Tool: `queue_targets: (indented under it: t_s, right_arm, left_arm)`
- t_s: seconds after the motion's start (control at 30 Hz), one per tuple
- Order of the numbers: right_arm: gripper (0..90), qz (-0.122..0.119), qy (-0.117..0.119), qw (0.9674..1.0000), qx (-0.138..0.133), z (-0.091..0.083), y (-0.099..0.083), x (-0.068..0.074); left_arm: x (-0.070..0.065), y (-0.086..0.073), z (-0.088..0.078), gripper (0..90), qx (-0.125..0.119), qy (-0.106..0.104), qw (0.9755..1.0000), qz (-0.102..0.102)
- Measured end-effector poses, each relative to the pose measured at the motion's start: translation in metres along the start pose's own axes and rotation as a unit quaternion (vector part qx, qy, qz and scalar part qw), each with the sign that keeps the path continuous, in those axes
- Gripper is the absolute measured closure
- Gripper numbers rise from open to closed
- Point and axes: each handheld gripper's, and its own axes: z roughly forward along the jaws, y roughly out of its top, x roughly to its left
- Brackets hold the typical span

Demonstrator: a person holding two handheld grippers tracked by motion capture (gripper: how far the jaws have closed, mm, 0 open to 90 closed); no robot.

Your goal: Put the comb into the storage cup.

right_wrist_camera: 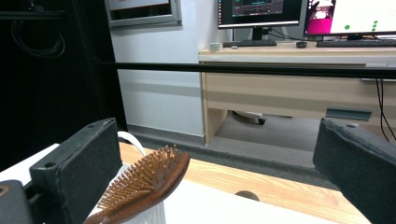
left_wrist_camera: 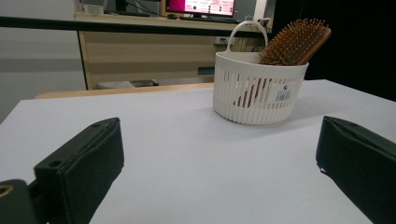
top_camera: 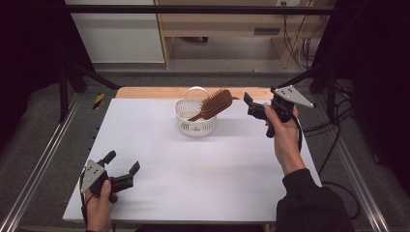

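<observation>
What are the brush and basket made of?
Brush: looks like wood, brown with a slight sheen; the pins match in colour, likely wood or bamboo. Basket: looks like moulded white plastic, given its thin even slats, smooth rim and loop handle.

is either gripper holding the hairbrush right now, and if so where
No. Both the left gripper and right gripper are open and empty; the hairbrush stands handle-down in the white basket.

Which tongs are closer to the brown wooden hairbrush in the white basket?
The right tongs. They are open, just right of the brown wooden hairbrush, which leans out of the white slotted plastic basket. The left tongs, also open, sit far off by the table's near left corner.
</observation>
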Motion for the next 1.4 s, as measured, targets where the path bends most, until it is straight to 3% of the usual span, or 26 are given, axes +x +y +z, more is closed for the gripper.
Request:
queue_targets:
  t_s: [0.1,0.63,0.97,1.4]
  right_arm:
    - [0.9,-0.003,0.002,1.0,0.0,-0.004,-0.001,-0.002]
    - [1.9,-0.003,-0.002,0.9999,-0.016,-0.036,-0.007,-0.018]
    - [2.2,-0.001,-0.003,0.9999,-0.011,-0.048,-0.023,-0.024]
    - [2.7,-0.019,0.0,0.9998,-0.001,-0.062,-0.036,-0.026]
  left_arm:
    - [0.0,0.0,-0.001,1.0,-0.001,-0.005,1.0,0.001]
    - [0.004,0.002,-0.008,0.9,-0.011,0.007,0.9999,-0.006]
    - [0.006,0.002,-0.01,0.9,-0.013,0.01,0.9998,-0.009]
    - [0.007,0.003,-0.015,0.9,-0.017,0.008,0.9998,-0.009]
